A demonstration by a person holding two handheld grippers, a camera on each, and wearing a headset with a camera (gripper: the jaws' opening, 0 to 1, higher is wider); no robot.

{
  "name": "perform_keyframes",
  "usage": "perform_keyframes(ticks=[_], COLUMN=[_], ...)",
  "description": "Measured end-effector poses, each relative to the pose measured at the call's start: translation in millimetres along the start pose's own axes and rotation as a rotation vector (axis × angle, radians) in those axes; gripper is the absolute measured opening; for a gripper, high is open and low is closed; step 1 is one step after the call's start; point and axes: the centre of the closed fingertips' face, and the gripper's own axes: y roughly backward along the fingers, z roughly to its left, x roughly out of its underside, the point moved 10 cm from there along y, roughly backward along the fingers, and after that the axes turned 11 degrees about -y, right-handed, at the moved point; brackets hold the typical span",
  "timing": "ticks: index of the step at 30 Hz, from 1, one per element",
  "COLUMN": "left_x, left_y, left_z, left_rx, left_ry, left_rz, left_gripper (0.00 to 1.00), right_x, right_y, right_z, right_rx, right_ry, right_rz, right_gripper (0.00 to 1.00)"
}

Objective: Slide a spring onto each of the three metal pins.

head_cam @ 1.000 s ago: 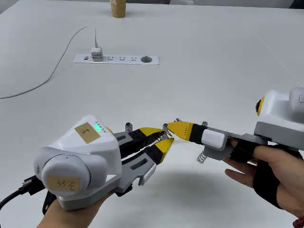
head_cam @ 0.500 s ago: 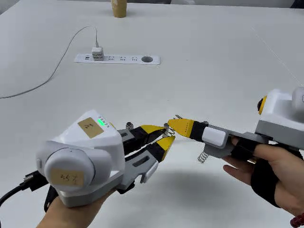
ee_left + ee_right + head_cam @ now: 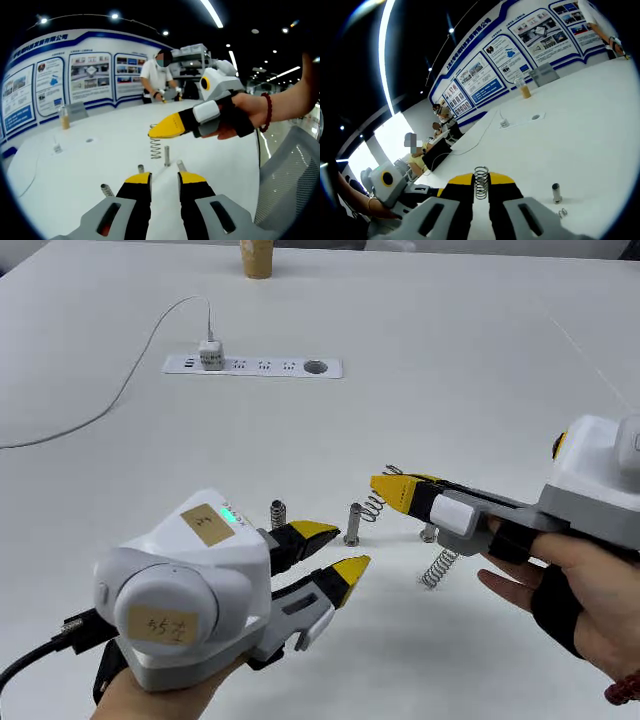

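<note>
Two grippers are hovering low over the white table (image 3: pixel 470 370), their yellow tips pointing toward each other. The left gripper (image 3: pixel 333 549) is carrying nothing and its jaws are standing apart, with a clear gap between the tips in both the head view and the left gripper view. The right gripper (image 3: pixel 384 486) is reaching in from the right with its jaws clamped on a spring (image 3: pixel 375 506). In the right gripper view the coil is standing up between the two tips, and in the head view most of it is hanging down below them.

Three pins are standing upright on the table in a rough row between the grippers. The first pin (image 3: pixel 278 513), just beyond the left gripper's upper jaw, is already wearing a coil. The middle pin (image 3: pixel 353 524) is bare, and the held spring is dangling just beside its top rather than over it; contact between them cannot be told. The third pin (image 3: pixel 428 533) is showing partly from behind the right gripper. A loose spring (image 3: pixel 438 567) is lying on the table near that pin.

Farther back, a power strip (image 3: pixel 262 367) is lying flat with a white charger (image 3: pixel 210 354) plugged in, and a cup (image 3: pixel 257 258) is sitting at the far edge.
</note>
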Motion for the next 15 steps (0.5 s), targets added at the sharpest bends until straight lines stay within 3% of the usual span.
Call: perform_keyframes(ticks=[2, 15], left_x=[2.2, 10.4], left_y=[0.5, 4.6], left_z=[-0.8, -2.8], left_rx=[-0.002, -0.01], left_ry=[-0.003, 0.023], left_rz=[0.022, 0.058], left_gripper=[0.23, 0.3], right_x=[-2.1, -4.2], right_y=[-3.5, -24.2], right_z=[-1.1, -10.6], right_rx=[-0.001, 0.048], right_ry=[0.012, 0.149], right_rz=[-0.004, 0.005], right_gripper=[0.11, 0.11])
